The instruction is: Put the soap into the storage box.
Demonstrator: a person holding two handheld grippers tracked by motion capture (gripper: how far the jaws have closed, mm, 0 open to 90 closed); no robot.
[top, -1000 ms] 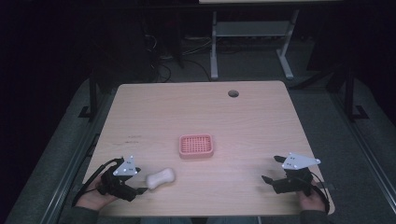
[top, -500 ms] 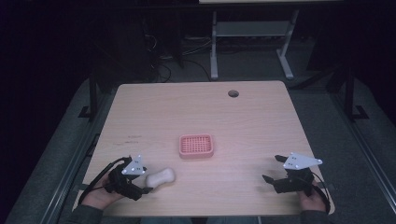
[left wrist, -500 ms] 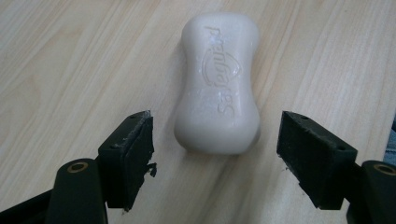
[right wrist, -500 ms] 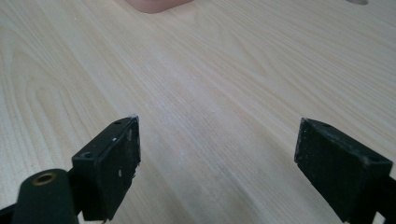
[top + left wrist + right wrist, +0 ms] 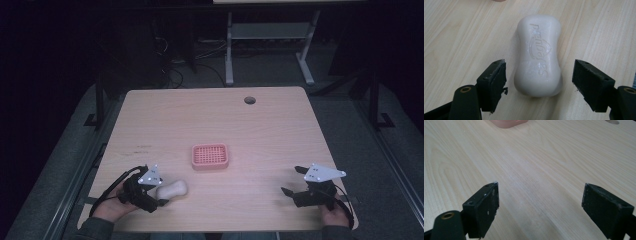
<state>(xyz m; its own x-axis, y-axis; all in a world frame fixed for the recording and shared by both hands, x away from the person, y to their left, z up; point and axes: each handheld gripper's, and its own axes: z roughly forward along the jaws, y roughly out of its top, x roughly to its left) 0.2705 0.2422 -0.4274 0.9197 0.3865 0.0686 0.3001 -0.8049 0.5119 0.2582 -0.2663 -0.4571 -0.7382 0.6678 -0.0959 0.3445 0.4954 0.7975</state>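
White soap bar (image 5: 538, 56) lies flat on the wooden table (image 5: 270, 130), near the front left corner, embossed lettering facing up, waisted shape, long axis pointing away from the left gripper's camera. In the high view the soap bar (image 5: 172, 189) sits just right of the left gripper (image 5: 159, 201), well short of the pink soap dish (image 5: 210, 156), which is nearer the table middle, empty, with a gridded floor. Left gripper (image 5: 539, 80) has its jaws spread wide, one on each side of the bar's near end; gaps show between pads and soap on both sides, so no contact, nothing pinched. Left pad looks chipped at its lower edge. Person's left hand (image 5: 114, 206) holds that gripper at the front edge, cable looping behind it. Right gripper (image 5: 292, 181) is at the front right of the table, well apart from soap and dish, held by the right hand (image 5: 334, 214), grey three-cornered plate on top. In the right gripper view the right gripper (image 5: 540, 207) has jaws spread, bare wood between them, the dish edge (image 5: 507, 123) far off at the top. A round hole (image 5: 249, 100) is in the tabletop near the far edge.
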